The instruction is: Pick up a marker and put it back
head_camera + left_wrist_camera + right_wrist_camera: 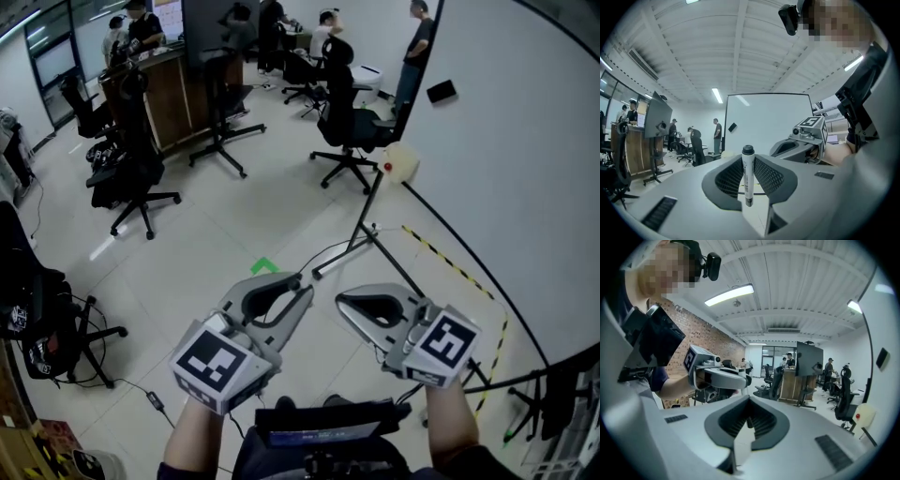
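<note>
**Marker clamped upright in the left claw, right claw closed on nothing**

The left gripper has its jaws drawn in narrow on a marker. The ribbed pads press its white barrel from both sides. The marker stands upright across the jaws, with its dark cap above them and its lower end below. It rests on no surface, and only this claw carries it, in the air in front of the person.

The right gripper is just beside the left. Its jaws are together at the tips and nothing lies between them. In the head view the two claws point away from the person, side by side but apart, each on a bare forearm.

Below them is a pale tiled floor with a small green mark and a strip of yellow-and-black tape. A large whiteboard on a stand fills the right side, with a dark eraser stuck near its upper edge. Farther off are black office chairs, a wooden counter and several people.
</note>
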